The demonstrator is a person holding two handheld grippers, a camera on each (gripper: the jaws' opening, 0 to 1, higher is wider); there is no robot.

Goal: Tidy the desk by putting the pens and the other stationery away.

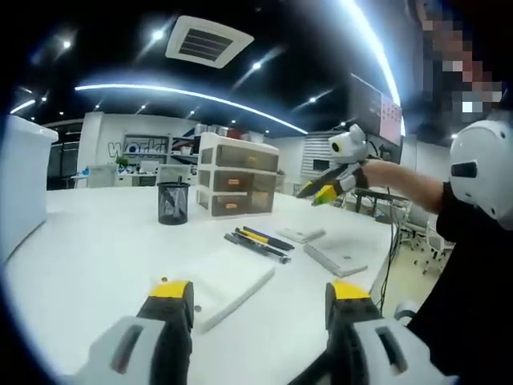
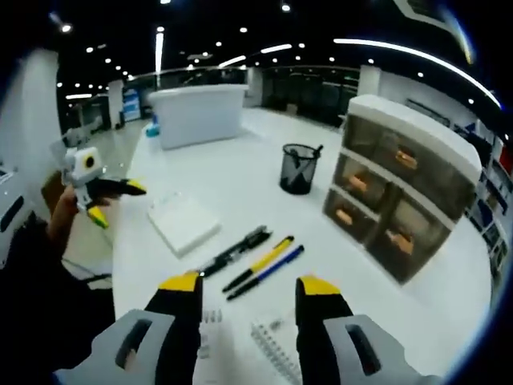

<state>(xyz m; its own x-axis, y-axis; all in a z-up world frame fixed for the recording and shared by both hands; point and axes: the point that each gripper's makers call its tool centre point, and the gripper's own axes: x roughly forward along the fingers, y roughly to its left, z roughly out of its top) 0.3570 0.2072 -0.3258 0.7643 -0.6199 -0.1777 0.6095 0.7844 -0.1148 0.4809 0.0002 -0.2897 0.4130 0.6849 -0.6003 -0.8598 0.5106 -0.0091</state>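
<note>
Three pens (image 2: 256, 261), one black, one yellow and one blue, lie side by side on the white desk (image 2: 232, 176) just beyond my right gripper (image 2: 249, 285), which is open and holds nothing. A spiral notebook (image 2: 272, 341) lies under its jaws. In the left gripper view the same pens (image 1: 258, 241) lie mid-desk, past a white pad (image 1: 220, 281). My left gripper (image 1: 260, 293) is open and holds nothing above the desk's near edge. A black mesh pen cup (image 1: 173, 202) stands before a drawer unit (image 1: 238, 174). The right gripper (image 1: 321, 191) hovers above the desk's right side.
Two flat white notebooks (image 1: 335, 258) lie right of the pens. A big white box (image 1: 20, 184) stands at the desk's left end, seen as a white bin (image 2: 196, 112) in the right gripper view. The pen cup (image 2: 299, 168) and drawer unit (image 2: 405, 192) line the far side.
</note>
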